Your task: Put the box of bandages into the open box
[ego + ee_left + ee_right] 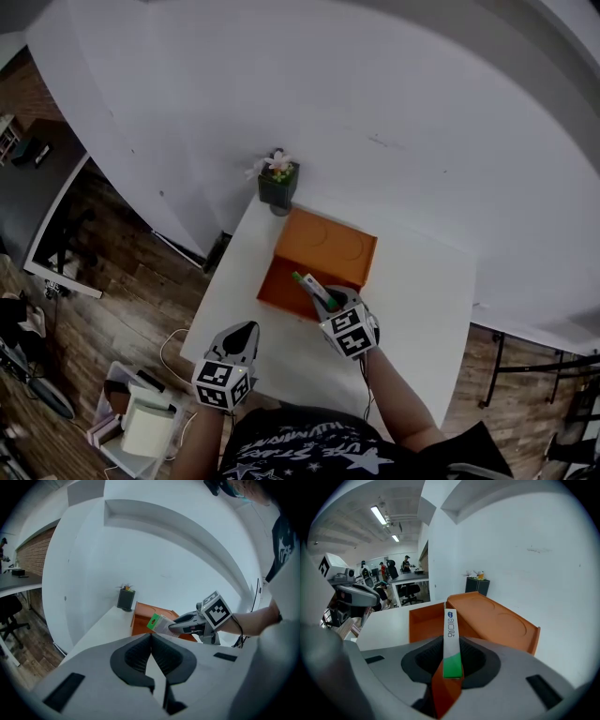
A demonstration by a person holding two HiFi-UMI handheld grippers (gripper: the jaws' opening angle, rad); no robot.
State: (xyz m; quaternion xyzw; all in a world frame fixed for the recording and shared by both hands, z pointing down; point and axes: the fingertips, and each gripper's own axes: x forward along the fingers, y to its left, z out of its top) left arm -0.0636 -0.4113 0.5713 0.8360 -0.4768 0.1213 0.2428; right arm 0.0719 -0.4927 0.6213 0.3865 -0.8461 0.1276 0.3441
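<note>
While the right gripper (326,304) keeps its fingers clenched on the green end of the box of bandages (451,641), the slim carton hangs tilted over the near side of the open box (274,283), not yet inside it. The left gripper (241,332), fingers pressed together on nothing, hovers at the near-left corner of the white surface (422,300), well apart from both. The hold looks narrow: smooth, thin card pinched at one end between ribbed dark pads could pivot or slide. Let go too early, the carton would likely clip the tray's near wall and tumble onto the surface. A nudge could also push the orange box along the slick top, since nothing steadies it. That box appears rigid and matte, a shallow tray with a raised lid (325,246) bearing two round recesses.
</note>
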